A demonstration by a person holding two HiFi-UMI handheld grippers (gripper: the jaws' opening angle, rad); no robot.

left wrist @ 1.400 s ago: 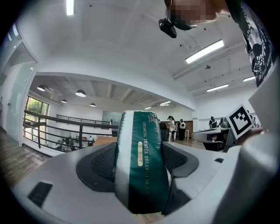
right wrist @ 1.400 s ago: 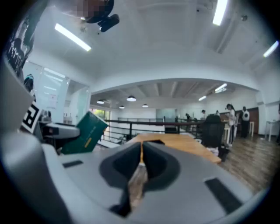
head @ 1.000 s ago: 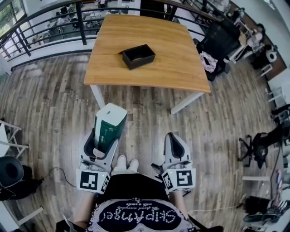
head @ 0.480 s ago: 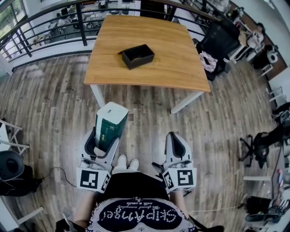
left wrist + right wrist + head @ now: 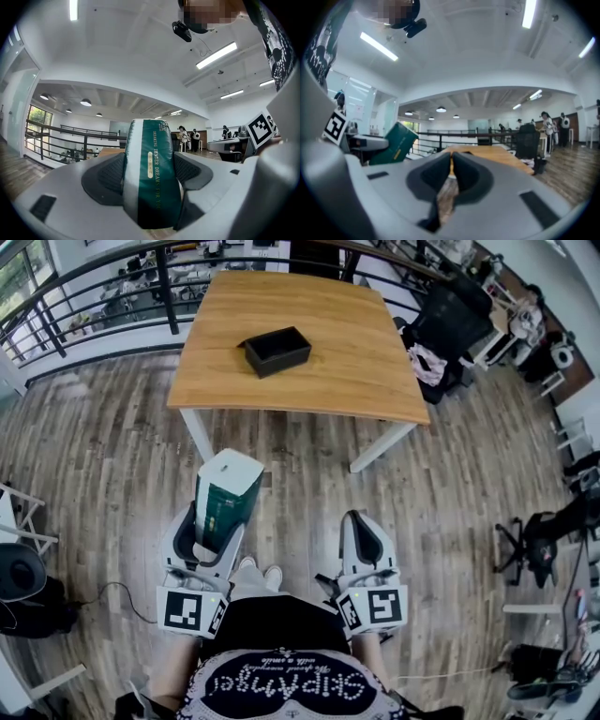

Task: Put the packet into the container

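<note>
Clamping a tall green-and-white packet (image 5: 226, 495) upright between left gripper (image 5: 151, 171) jaws; alongside, right gripper (image 5: 451, 169) pressed closed on nothing. Judged as the carrying step: well apart from the black open rectangular container (image 5: 277, 351) on the light wooden table (image 5: 361, 352). Next: approach, lower inside, release.

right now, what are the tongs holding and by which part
The left tongs hold the green-and-white packet by its lower end, jaws pressed on its two sides. The right tongs are shut and hold nothing.
</note>
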